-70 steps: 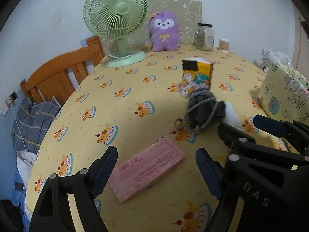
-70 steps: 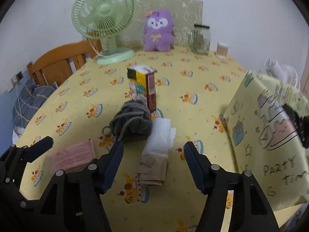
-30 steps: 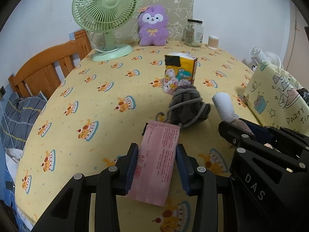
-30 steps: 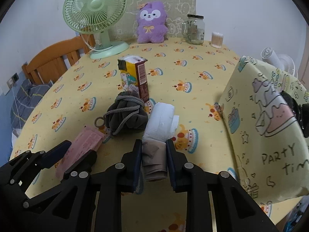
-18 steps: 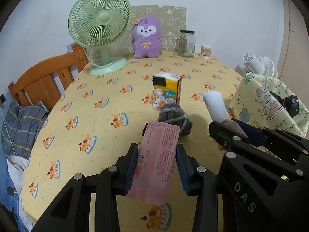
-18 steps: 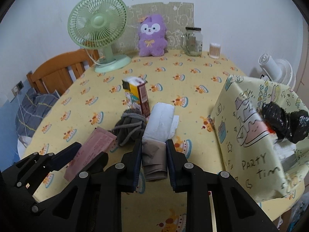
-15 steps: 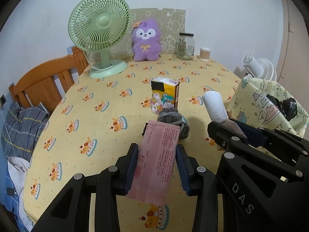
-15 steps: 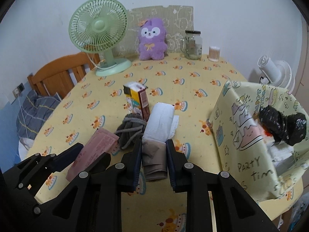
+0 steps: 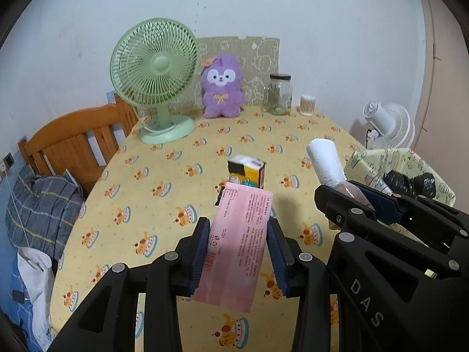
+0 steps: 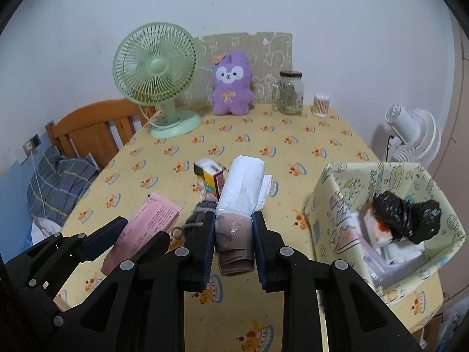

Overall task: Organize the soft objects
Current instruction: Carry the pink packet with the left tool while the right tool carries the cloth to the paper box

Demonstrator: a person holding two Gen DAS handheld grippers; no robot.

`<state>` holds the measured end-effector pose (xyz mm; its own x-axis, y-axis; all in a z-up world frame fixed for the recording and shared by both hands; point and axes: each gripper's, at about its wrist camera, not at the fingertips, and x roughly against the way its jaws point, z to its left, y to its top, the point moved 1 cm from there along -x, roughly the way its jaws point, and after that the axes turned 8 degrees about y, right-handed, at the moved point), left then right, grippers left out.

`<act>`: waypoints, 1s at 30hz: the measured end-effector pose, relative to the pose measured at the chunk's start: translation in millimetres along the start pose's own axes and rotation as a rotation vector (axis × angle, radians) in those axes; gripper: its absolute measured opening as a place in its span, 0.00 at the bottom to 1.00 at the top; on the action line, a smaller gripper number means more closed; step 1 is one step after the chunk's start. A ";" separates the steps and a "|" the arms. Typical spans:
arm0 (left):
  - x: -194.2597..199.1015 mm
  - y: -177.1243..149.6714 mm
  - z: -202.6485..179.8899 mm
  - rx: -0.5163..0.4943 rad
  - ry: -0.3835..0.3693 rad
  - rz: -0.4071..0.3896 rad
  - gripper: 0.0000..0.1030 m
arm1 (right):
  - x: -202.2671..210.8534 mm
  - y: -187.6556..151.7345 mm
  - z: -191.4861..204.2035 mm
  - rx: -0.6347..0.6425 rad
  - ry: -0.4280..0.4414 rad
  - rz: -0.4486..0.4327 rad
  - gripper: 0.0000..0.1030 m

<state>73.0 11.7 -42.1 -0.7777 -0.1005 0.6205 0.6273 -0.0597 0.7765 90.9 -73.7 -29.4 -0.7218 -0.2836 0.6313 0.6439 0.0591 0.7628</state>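
Left wrist view: the left hand-held gripper [image 9: 238, 250] clamps a pink packet [image 9: 239, 245] above the counter [image 9: 164, 182].

Right wrist view: the right hand-held gripper [image 10: 233, 242] squeezes a white-and-brown roll [image 10: 237, 205] (plastic-wrapped), left of the fabric bin [image 10: 325, 205].

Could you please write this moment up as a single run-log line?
left gripper: shut on pink packet | right gripper: shut on white-and-tan roll | both off table | fabric bin: right
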 end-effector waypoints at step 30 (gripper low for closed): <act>19.2 30.0 1.0 0.014 0.026 -0.080 0.39 | 20.7 37.5 -1.6 0.027 0.010 -0.071 0.27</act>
<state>76.9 9.0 -6.8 -0.8238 -0.1213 0.5538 0.5626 -0.0544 0.8249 100.5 -78.9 12.1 -0.7630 -0.2973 0.5739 0.5837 0.0644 0.8094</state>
